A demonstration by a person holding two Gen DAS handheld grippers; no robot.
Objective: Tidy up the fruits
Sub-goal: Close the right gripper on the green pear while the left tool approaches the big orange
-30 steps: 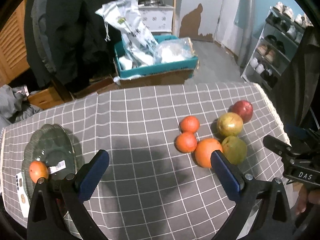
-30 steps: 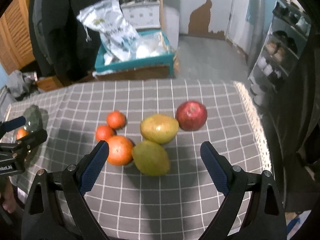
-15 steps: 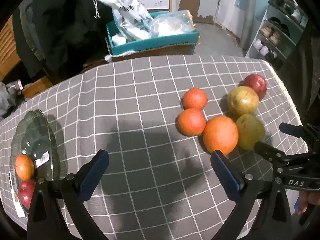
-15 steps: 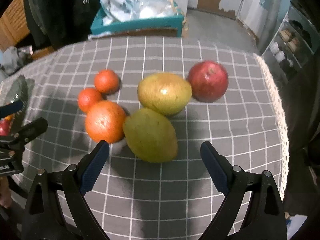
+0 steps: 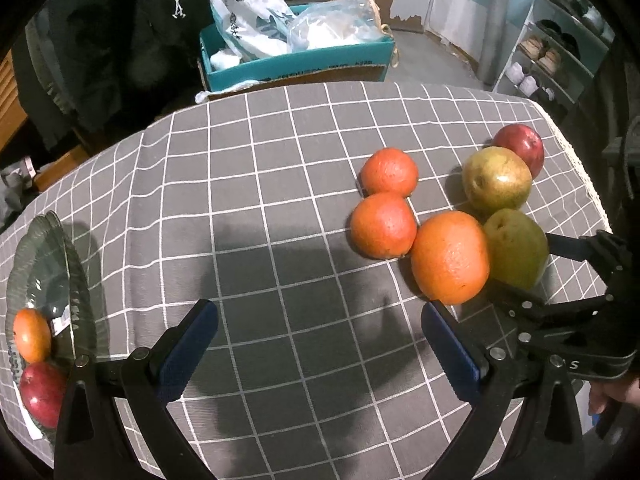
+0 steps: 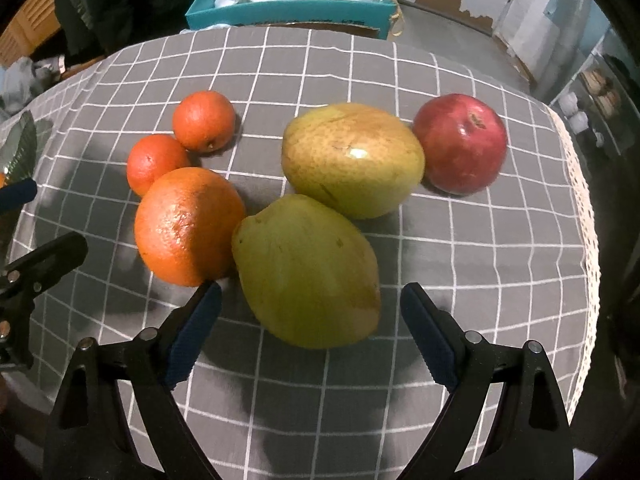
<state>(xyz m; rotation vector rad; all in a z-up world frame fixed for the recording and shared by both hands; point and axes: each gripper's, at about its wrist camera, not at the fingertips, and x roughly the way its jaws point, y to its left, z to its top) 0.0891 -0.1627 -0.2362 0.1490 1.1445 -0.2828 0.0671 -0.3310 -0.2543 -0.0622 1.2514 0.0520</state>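
On the grey checked cloth lie a green mango (image 6: 304, 272), a yellow-green mango (image 6: 352, 160), a red apple (image 6: 460, 142), a large orange (image 6: 188, 224) and two small oranges (image 6: 204, 120). My right gripper (image 6: 310, 292) points down over the green mango. Its jaws are closing, with the mango between them and gaps on both sides. My left gripper (image 5: 319, 308) is open above bare cloth, left of the large orange (image 5: 450, 258). A glass plate (image 5: 44, 264) at the far left holds an orange (image 5: 31, 340) and a red apple (image 5: 40, 394).
A teal box (image 5: 296, 60) with plastic bags stands behind the table. The cloth's lace edge (image 6: 580, 200) marks the right side of the table. A shoe rack (image 5: 560, 52) is at the back right, dark coats (image 5: 100, 40) at the back left.
Both grippers have sunk toward the table. The right one came down around the green mango and its jaws narrowed a little. The red apple on the plate has come into the left view.
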